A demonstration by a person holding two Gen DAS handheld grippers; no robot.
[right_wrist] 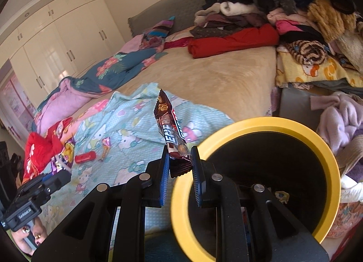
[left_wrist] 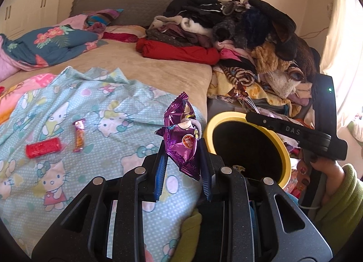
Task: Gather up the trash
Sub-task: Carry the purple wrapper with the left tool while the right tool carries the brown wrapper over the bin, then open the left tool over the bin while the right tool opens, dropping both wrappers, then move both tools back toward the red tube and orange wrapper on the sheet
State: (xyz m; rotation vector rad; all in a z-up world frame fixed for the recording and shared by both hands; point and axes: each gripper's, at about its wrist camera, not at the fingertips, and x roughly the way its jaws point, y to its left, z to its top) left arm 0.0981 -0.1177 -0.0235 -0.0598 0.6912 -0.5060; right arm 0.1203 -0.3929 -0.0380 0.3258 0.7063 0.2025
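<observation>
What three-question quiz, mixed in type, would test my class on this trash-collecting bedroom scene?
1. True or false: the left gripper holds a purple wrapper.
2. What does the right gripper hold: A a red tube, B a brown snack bar wrapper, C a sock?
3. What colour is the bin's rim?

Key: 1 true; 2 B; 3 yellow.
</observation>
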